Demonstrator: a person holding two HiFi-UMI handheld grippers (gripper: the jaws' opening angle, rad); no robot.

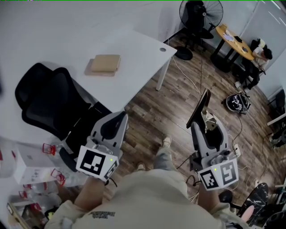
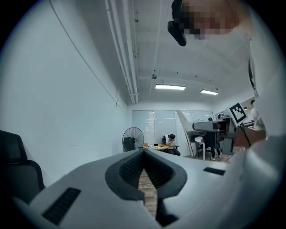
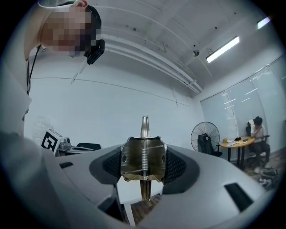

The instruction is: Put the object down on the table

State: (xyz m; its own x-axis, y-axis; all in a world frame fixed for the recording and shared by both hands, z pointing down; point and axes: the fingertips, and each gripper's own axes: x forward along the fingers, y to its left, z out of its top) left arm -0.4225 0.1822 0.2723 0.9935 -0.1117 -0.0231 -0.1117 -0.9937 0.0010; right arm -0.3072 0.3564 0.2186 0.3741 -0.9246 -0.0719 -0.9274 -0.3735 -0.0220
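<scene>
My right gripper (image 1: 202, 126) is shut on a dark flat board with a metal spring clip (image 1: 199, 107), held upright over the wooden floor to the right of the white table (image 1: 134, 53). In the right gripper view the brassy clip (image 3: 143, 162) sits squeezed between the ribbed pads (image 3: 177, 167), its thin edge pointing up. My left gripper (image 1: 119, 119) is shut with nothing in it, hovering near the table's front edge. In the left gripper view its jaws meet at the tips (image 2: 144, 153).
A brown cardboard box (image 1: 103, 64) lies on the table. A black office chair (image 1: 47, 96) stands at the table's left front. A floor fan (image 1: 201, 13), a round wooden table (image 1: 232, 39) with a seated person, and cables on the floor (image 1: 237, 102) are further off.
</scene>
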